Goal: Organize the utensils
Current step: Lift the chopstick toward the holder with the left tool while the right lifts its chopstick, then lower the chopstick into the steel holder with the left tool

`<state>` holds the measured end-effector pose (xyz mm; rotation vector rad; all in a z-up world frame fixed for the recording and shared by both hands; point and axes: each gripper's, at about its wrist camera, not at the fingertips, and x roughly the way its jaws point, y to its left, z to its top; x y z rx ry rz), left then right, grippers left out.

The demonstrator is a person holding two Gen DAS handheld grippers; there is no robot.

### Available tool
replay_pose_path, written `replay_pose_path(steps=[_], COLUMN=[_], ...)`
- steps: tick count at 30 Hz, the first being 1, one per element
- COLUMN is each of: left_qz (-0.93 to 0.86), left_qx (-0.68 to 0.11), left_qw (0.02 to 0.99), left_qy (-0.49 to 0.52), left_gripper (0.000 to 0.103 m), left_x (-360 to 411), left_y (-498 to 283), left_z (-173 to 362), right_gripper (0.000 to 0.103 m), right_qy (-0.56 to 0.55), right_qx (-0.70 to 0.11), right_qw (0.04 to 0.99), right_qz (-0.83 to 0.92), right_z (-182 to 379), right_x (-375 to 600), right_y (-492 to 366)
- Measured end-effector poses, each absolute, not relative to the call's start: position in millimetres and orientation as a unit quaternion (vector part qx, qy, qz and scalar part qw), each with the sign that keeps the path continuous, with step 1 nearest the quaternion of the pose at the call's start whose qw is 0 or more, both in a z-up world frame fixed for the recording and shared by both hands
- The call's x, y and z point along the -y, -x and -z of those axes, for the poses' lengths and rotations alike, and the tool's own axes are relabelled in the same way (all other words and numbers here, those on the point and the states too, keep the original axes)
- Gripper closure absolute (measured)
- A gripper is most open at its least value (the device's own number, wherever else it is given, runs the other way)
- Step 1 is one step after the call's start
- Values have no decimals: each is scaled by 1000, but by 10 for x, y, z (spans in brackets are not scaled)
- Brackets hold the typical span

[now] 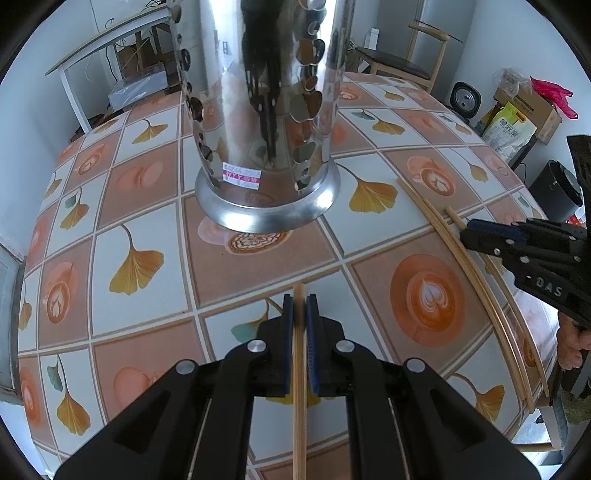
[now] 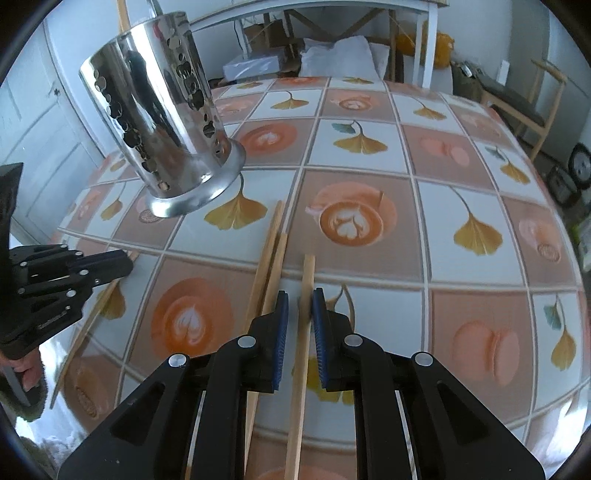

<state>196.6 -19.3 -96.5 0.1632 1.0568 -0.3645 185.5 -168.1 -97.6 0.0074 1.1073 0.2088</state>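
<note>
A shiny perforated steel utensil holder [image 1: 266,110] stands upright on the patterned table; it also shows in the right wrist view [image 2: 162,122] at the upper left. My left gripper [image 1: 300,306] is shut on a wooden chopstick [image 1: 298,387] lying along its fingers, low over the table. My right gripper [image 2: 300,301] straddles another chopstick [image 2: 303,332], its blue pads slightly apart from the wood. Two more chopsticks [image 2: 271,254] lie just left of it. From the left wrist view the right gripper [image 1: 469,230] sits at the far right over the chopsticks [image 1: 465,254].
The table wears a tiled cloth with ginkgo leaves and coffee cups [image 1: 428,295]. A wooden chair [image 1: 406,59] stands behind the table, a white desk [image 2: 332,11] and boxes beyond. Bags and a black appliance [image 1: 557,192] sit on the floor at right.
</note>
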Motion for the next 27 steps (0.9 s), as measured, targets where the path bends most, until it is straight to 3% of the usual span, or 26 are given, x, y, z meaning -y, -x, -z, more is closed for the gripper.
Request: replay_pose_path(steps=[4,19,27], left_qz=[173,179,195], left_qx=[-500,-503,-454], left_qw=[845,844,869], left_qy=[-77,-47,-9], left_gripper=[97,97,97], left_x=[192,124,-92], left_y=[-1964,-1999,-1885], left_z=[965,933,475], right_gripper=[98,98,99], right_qy=[3,-120,-166], right_qx=[-522,-438,-394], right_qw=[848,886,897], right_qz=[-89,-92,-113], right_z=[980,185,-148], right_x=[1683,2160,2294], right_y=[-1869,-1387,-1194])
